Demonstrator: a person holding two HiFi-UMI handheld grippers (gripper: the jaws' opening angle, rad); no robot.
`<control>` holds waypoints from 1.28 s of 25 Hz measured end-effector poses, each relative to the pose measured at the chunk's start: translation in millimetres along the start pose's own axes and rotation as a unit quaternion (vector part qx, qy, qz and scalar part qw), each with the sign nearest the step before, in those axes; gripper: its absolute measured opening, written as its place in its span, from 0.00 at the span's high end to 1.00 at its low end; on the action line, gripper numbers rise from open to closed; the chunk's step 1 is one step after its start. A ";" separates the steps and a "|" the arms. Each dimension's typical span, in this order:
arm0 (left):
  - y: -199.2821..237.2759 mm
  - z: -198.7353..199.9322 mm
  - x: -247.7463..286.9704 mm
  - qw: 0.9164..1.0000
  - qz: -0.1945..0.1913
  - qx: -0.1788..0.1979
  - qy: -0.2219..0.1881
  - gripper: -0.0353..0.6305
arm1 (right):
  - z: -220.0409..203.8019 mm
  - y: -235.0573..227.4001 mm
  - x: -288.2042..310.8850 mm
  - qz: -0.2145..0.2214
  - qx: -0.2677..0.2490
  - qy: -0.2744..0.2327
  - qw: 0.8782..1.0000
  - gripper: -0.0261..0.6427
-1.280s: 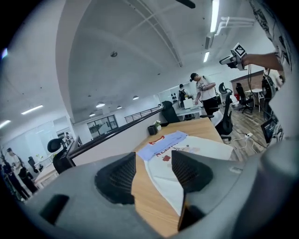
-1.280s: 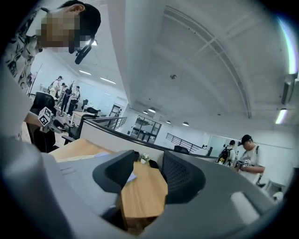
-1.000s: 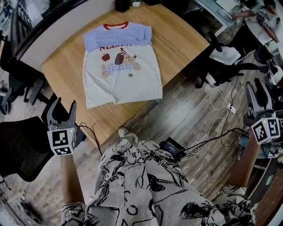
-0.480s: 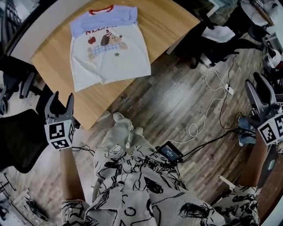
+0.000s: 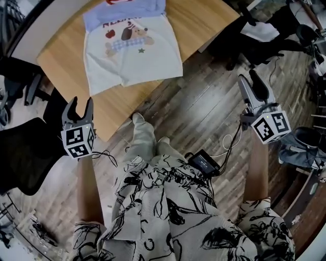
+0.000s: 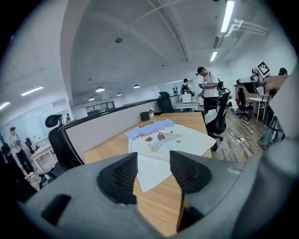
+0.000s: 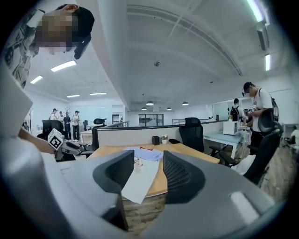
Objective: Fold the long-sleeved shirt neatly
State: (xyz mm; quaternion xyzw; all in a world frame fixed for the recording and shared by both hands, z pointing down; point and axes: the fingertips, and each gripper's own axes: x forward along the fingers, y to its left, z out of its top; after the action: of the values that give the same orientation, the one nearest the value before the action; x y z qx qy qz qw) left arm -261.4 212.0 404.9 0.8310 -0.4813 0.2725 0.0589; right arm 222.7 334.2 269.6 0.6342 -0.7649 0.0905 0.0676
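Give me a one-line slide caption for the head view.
Shirt flat on the wooden table; left claw, just closing a little, and right claw both open, empty, short of it.

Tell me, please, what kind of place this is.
Probably an open-plan office: a wooden desk with a low partition behind it, swivel office chairs, and long ceiling lights.
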 end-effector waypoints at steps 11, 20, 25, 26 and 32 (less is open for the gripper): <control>16.6 -71.3 75.5 0.994 -0.031 -0.070 0.083 0.65 | -131.6 26.5 132.9 0.005 0.071 0.093 0.993 0.65; 33.2 -122.5 126.9 0.983 -0.028 -0.095 0.153 0.66 | -246.8 38.6 198.1 0.014 0.100 0.215 0.971 0.63; 36.5 -131.7 141.3 0.980 -0.034 -0.100 0.169 0.65 | -299.7 40.7 210.3 0.020 0.136 0.264 0.955 0.58; 37.0 -132.5 143.2 0.979 -0.036 -0.102 0.171 0.65 | -305.0 40.6 212.4 0.023 0.145 0.268 0.952 0.58; 38.2 -146.4 144.0 0.974 -0.033 -0.112 0.192 0.65 | -310.3 50.9 215.2 0.064 0.173 0.273 0.944 0.87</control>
State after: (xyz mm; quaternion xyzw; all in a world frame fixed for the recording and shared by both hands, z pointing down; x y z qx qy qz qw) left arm -295.3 133.9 595.6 0.7667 -0.4606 0.3694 0.2521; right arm 129.1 206.7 616.3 0.5369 -0.7284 0.3955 0.1574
